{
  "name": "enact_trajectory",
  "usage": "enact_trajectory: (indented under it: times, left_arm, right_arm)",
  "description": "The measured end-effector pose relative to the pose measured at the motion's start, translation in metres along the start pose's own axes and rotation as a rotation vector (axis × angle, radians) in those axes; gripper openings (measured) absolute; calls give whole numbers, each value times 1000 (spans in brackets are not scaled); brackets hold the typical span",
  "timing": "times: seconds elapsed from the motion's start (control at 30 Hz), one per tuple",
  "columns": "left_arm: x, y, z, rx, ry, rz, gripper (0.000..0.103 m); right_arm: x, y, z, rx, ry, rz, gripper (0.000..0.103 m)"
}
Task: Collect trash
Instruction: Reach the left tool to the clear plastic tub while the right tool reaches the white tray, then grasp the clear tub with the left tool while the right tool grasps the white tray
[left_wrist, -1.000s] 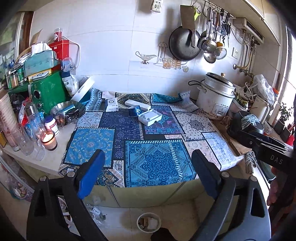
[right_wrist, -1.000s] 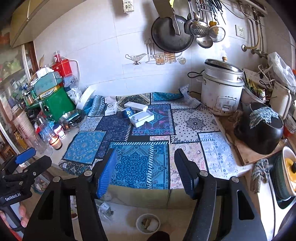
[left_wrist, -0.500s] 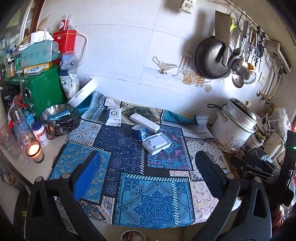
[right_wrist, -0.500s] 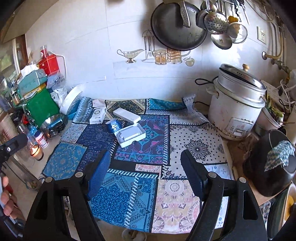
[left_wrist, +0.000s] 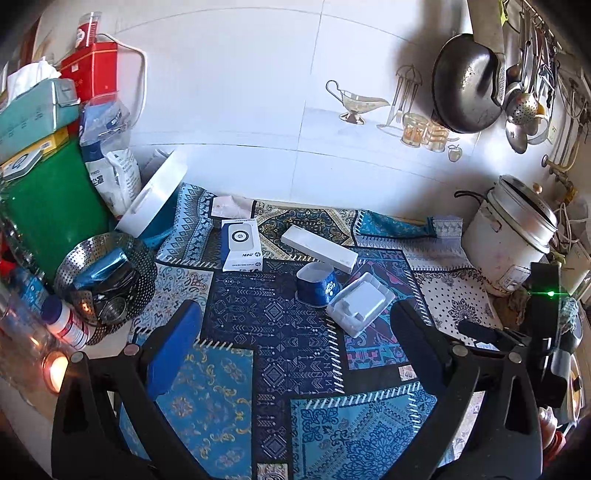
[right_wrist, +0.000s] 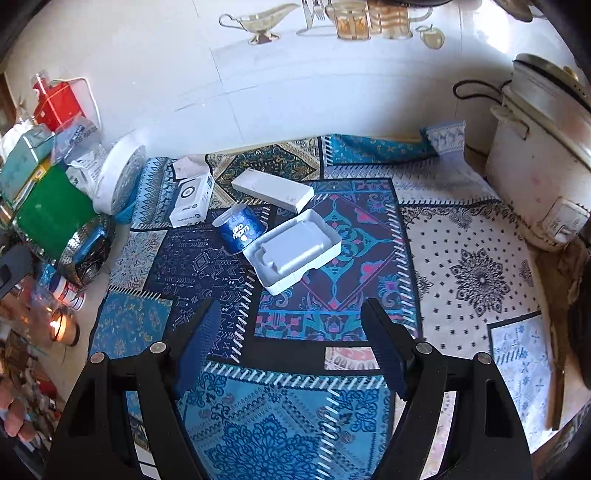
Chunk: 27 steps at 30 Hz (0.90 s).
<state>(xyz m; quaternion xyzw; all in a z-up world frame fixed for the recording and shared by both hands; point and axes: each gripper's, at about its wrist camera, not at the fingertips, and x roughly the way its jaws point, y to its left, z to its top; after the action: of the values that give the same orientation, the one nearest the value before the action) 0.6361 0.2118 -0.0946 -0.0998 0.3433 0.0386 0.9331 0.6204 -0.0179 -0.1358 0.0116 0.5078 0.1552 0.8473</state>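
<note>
Both hand-held grippers hang above the near edge of the bench (right_wrist: 476, 236), and nothing is picked up yet. The right hand-held gripper (right_wrist: 291, 343) has its jaws spread wide and empty, pointed straight at the white moulded tray (right_wrist: 293, 254), which sits just beyond its fingertips. My guess is that's the first target, since the spread looks about right to straddle it. The left hand-held gripper (left_wrist: 295, 332) is equally wide and empty, aimed at the same cluster from a little further back.

Taking the white moulded tray as the landmark: the blue cup (right_wrist: 238, 229) lies tipped on its side, touching the tray's left corner. The long white box (right_wrist: 273, 190) rests just behind the tray, flat on the patterned cloth (right_wrist: 332, 424). The white printed box (right_wrist: 192, 201) is further left and behind, beside the cup. All four look like empty packaging, bunched mid-bench where either arm can reach.

The rice cooker (right_wrist: 543, 155) stands well to the tray's right. A lit candle (right_wrist: 59, 326) burns at the bench's left edge, well clear of the tray but worth minding on the left side.
</note>
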Motion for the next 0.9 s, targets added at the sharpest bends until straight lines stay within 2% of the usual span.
enact_trajectory:
  times: [0.17,0.3,0.4,0.53,0.63,0.73,0.9]
  left_arm:
    - [36,29,12,16,27,-17,102]
    - [76,45,14,30,116,-22,102]
    - [107,51,13,37,194,-45,102]
    - [144,48,12,38,264,-92,102]
    - [172,36,13,63,301,-141,102]
    - [200,18,11,107,341,-170,102]
    - [237,-14,9,189,375,-198,102]
  right_arm:
    - [63,23,17,24,82,-33,75]
    - [105,26,25,84,139,-52,75]
    - [121,17,26,152,157,-88,75]
    - [125,0,20,227,172,-109,75]
    - [126,-11,11,211,202,-154,75]
    - [120,-20,8,210,211,-163,73]
    - [106,-34,7,149,211,-256,73]
